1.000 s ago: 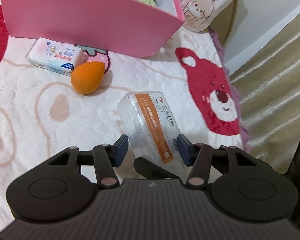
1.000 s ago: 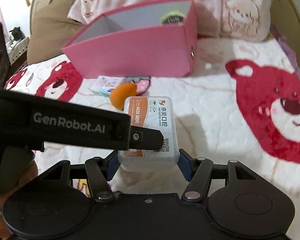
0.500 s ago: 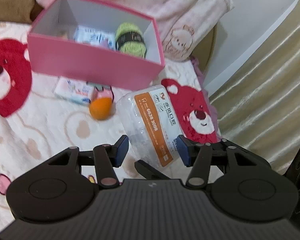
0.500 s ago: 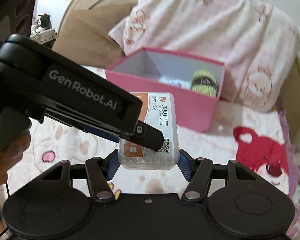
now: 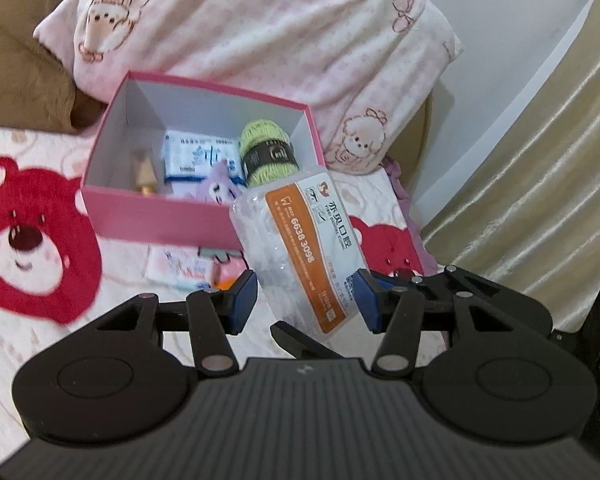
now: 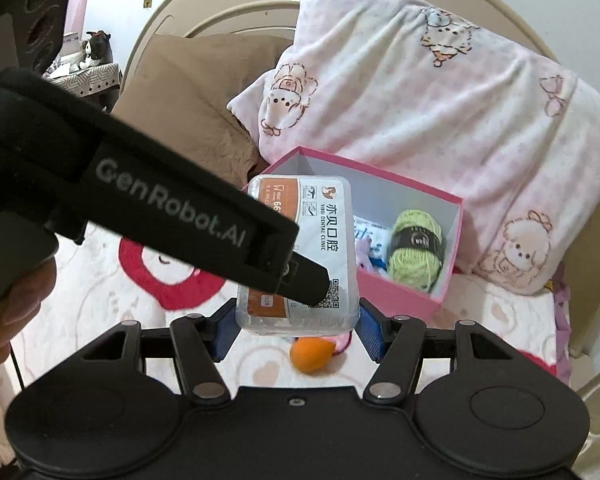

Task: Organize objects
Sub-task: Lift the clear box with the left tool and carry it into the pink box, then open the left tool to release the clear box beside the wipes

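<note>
The clear dental-clinic box (image 6: 298, 254) hung in the air before the pink box (image 6: 400, 298), clamped between my right gripper's (image 6: 298, 330) pads. My left gripper (image 5: 306, 300) straddled it, jaws spread, apparently not touching.

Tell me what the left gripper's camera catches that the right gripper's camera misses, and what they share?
Only the left view shows the curtain, a tissue pack on the blanket outside the pink box, and a small wooden piece inside it. Only the right view shows the headboard, the orange sponge and a hand. Both show the clear plastic case, which the right gripper holds, plus the green yarn and the pillow.
</note>
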Action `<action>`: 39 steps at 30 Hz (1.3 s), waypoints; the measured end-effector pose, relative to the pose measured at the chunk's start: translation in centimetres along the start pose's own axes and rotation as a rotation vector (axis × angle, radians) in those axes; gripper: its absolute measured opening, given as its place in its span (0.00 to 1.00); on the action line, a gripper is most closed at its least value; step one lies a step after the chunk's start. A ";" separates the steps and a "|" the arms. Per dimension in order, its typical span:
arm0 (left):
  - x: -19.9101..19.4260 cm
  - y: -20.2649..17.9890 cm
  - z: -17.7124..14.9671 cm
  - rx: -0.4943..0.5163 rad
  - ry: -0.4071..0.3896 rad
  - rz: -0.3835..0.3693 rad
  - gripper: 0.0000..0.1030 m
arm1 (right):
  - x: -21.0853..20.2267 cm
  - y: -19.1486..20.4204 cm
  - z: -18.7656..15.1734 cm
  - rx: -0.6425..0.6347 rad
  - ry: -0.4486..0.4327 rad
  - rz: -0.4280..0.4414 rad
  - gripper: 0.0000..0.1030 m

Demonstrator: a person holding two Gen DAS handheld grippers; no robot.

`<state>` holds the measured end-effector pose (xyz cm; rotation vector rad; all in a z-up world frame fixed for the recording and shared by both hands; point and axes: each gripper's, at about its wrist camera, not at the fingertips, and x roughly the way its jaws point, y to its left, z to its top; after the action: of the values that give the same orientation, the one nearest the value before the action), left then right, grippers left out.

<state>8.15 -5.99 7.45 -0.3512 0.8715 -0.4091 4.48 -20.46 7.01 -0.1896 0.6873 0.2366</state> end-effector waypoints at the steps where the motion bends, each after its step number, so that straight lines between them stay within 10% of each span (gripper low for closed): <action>1: 0.2 0.3 0.9 0.000 0.006 -0.004 0.50 | 0.5 -0.3 1.0 0.000 0.013 -0.001 0.64; 14: 6.5 4.0 9.8 -0.153 0.090 -0.026 0.50 | 8.3 -5.1 10.1 -0.070 0.277 0.038 0.64; 21: 12.2 6.5 12.9 -0.207 0.097 0.051 0.49 | 15.5 -6.9 10.5 -0.175 0.203 0.096 0.64; 39: 21.9 13.3 14.1 -0.389 0.180 0.082 0.49 | 27.7 -9.7 10.5 -0.210 0.361 0.234 0.64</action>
<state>34.58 -3.13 -4.70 -0.6413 1.1402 -0.1945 34.14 -22.85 -2.02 -0.3585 1.0453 0.5080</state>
